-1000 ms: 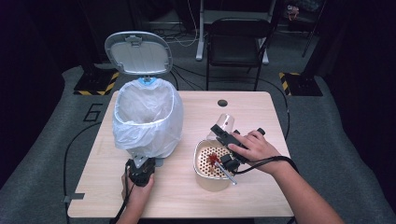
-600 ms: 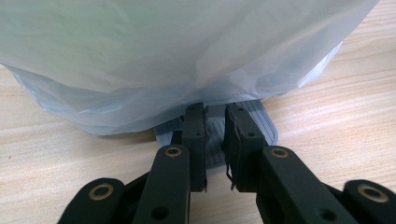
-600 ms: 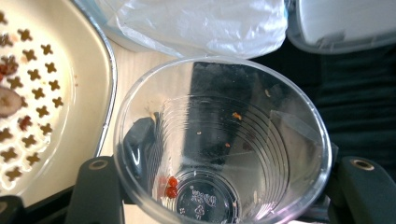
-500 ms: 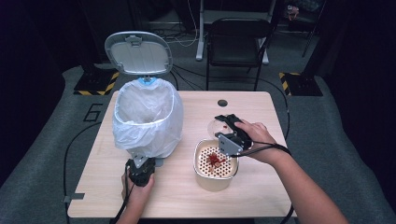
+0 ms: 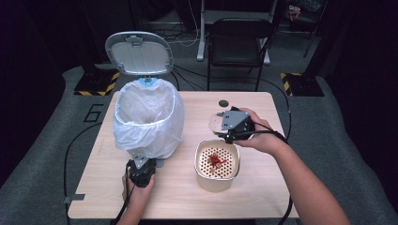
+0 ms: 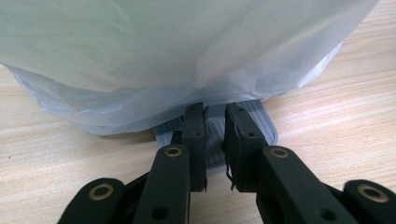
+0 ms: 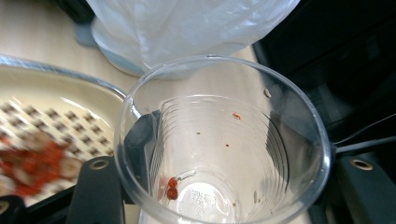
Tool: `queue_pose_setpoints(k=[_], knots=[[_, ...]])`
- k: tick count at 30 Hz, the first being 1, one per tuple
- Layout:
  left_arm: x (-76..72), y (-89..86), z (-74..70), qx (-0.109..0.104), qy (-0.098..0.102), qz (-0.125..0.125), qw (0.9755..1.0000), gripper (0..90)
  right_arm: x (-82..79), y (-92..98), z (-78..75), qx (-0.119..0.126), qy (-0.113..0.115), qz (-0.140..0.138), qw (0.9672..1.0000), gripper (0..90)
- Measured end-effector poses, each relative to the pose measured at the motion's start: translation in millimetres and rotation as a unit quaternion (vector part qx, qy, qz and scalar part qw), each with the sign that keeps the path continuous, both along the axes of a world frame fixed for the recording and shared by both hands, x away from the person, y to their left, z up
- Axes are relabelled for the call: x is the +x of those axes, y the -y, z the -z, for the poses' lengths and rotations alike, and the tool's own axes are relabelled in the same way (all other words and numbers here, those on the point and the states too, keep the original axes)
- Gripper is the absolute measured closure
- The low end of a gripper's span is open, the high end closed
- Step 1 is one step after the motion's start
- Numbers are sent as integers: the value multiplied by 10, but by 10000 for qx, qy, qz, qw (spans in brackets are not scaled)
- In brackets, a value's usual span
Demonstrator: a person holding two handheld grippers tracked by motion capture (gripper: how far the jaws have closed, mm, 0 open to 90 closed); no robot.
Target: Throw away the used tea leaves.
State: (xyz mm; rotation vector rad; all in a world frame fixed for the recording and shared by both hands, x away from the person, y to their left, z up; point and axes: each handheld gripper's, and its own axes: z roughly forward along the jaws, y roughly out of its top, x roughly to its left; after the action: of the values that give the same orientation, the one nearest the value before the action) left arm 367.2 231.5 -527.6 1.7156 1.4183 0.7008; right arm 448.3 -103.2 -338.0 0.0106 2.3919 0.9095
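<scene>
Right gripper view: red bits inside cup

We saw bare forearms, no sleeves. The left gripper had black jaws with brass-ringed pivots — frayed pads. A grey three-cornered plate topped the right gripper — black cables trailed.

place: lab/studio | cues: dark curtains, hazard-taped stands, floor cables

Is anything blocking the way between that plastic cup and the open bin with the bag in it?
Nothing visible does. The plastic cup, held in the right gripper, sits beside the strainer bowl, and the table between it and the bin is bare. The lid stands open.
</scene>
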Motion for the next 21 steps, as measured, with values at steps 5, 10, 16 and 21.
queue_pose_setpoints(k=[5,10,16,21], knots=[[1,1,1,-15,9,-8,10000,786,92,39,-123,510,-855,133,9949,367],[1,-2,-3,23,13,6,10000,786,117,19,-274,819,-1284,169,9882,368],[-1,-5,-4,54,6,23,10000,786,157,-94,-495,1109,-1574,292,9809,368],[-2,-8,-6,49,-27,35,10000,786,225,-211,-629,1212,-1615,408,9785,368]])
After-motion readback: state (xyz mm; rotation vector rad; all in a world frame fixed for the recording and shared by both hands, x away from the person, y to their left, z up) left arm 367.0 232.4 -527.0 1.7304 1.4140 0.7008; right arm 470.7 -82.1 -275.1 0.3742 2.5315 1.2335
